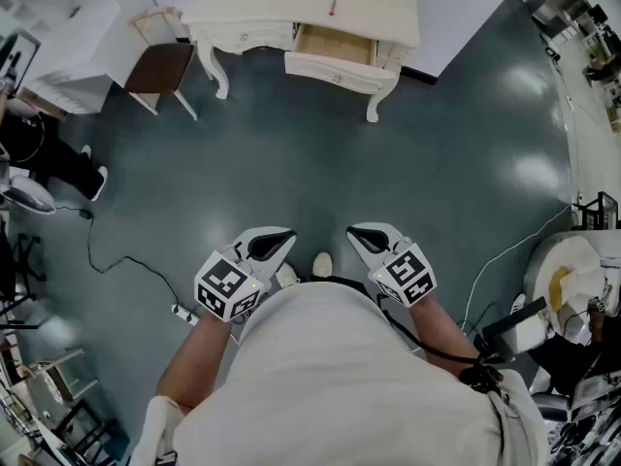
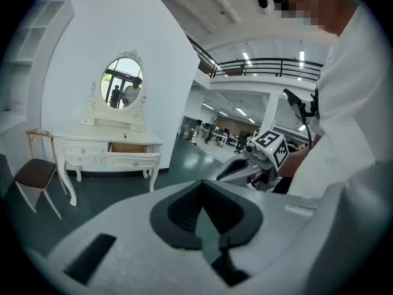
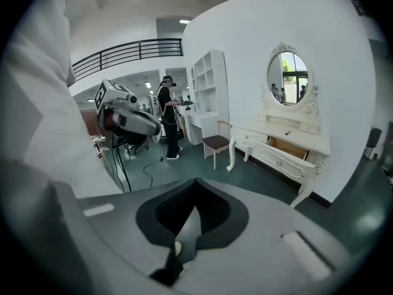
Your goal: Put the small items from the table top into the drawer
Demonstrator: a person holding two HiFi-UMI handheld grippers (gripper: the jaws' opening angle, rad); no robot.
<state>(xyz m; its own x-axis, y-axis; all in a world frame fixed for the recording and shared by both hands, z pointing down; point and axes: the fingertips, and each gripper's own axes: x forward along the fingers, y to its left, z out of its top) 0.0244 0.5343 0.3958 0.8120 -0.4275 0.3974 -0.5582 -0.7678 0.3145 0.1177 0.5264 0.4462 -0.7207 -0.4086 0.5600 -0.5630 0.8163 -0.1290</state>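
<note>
Two grippers we held low before our waist, left gripper (image 1: 276,247) and right gripper (image 1: 373,241) both with jaws pressed together on nothing, we stood well apart from the white dressing table (image 1: 291,13), its drawer (image 1: 335,46) standing open, small red item (image 1: 332,8) on the tabletop, brown chair (image 1: 160,66) beside the table.

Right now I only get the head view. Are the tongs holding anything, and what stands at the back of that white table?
Observer: Nothing is held. The left gripper and the right gripper both have their tongs shut and empty.
Operator: And the table?
Observer: An oval mirror in a carved white frame stands upright at the back of the dressing table, against the wall.
</note>
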